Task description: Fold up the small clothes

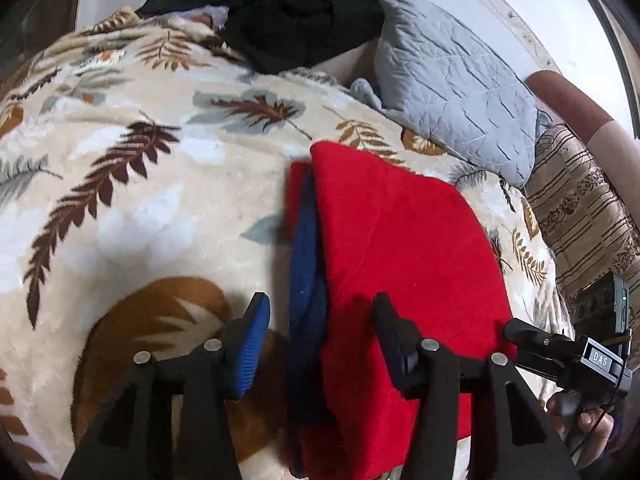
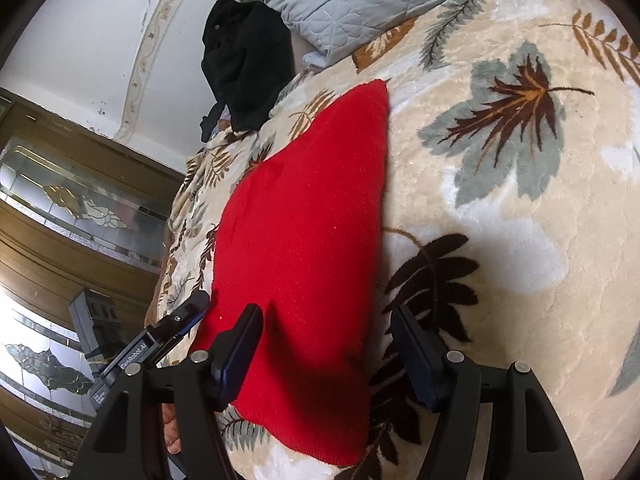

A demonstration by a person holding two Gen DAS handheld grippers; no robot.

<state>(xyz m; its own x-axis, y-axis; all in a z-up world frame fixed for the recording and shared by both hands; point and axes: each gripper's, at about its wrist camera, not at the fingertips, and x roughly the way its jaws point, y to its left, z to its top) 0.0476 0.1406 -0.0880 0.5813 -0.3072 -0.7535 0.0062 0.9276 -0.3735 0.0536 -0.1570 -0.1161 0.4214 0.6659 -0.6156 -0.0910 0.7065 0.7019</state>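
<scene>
One red garment (image 1: 404,264) lies folded flat on the leaf-print blanket (image 1: 132,184), and a navy edge (image 1: 306,280), a trim or a second layer, shows along its left side in the left wrist view; which it is cannot be told. No box or basket shows in either view; the blanket alone bears the clothes. The left gripper (image 1: 320,340) hangs over the garment's near end with its jaws standing apart, the blue-padded finger over the blanket at 7 o'clock of the garment and the other finger over the red cloth, neither pad pressing on anything. The right gripper (image 2: 328,352) is wide too, its jaws astride the garment's near right corner, one finger above the red cloth and one above the blanket at 4 o'clock of it, with no cloth pinched. Each gripper's tip pokes into the other's view, at the lower right of the left view and the lower left of the right view. One black heap of clothes (image 1: 300,12) sits at 12 o'clock, its pieces too bunched to count. One grey quilted pillow (image 1: 456,80) lies at 1 o'clock, and a striped cushion (image 1: 580,216) at 3 o'clock is cut off by the lens rim. Part of a hand (image 1: 588,428) shows at the lower right, mostly hidden behind the right gripper's body.
</scene>
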